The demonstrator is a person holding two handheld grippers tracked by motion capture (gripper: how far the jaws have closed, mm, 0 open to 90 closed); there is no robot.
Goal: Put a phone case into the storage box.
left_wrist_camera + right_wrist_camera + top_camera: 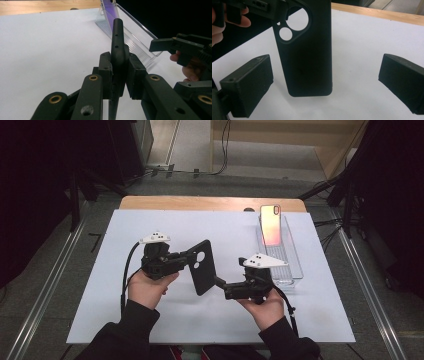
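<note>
Phone case: a black phone case with round camera cut-outs near one end hangs in the air above the white table sheet, between the two grippers, tilted, its cut-out end toward the left gripper. In the right gripper view the black phone case hangs upright with its rounded lower end free. In the left gripper view it shows edge-on.
Grip on the case: the left gripper has its jaws pressed on the case's two faces at the cut-out end; in the left gripper view the pads sit tight against either side of the thin edge.
Left hand: the left hand holds that gripper from below, a dark sleeve behind it.
Right gripper: the right gripper points at the case's lower corner; its jaws stand wide apart and hold nothing. In the right gripper view the case hangs between the two pads but beyond them, touching neither.
Right hand: the right hand holds its gripper from beneath.
Clear stand: a clear plastic holder lies on the sheet to the right of the grippers, well apart from the case.
Phone: a phone with a pink-orange sheen leans in the far end of that holder.
Table: a wooden edge shows beyond the sheet.
</note>
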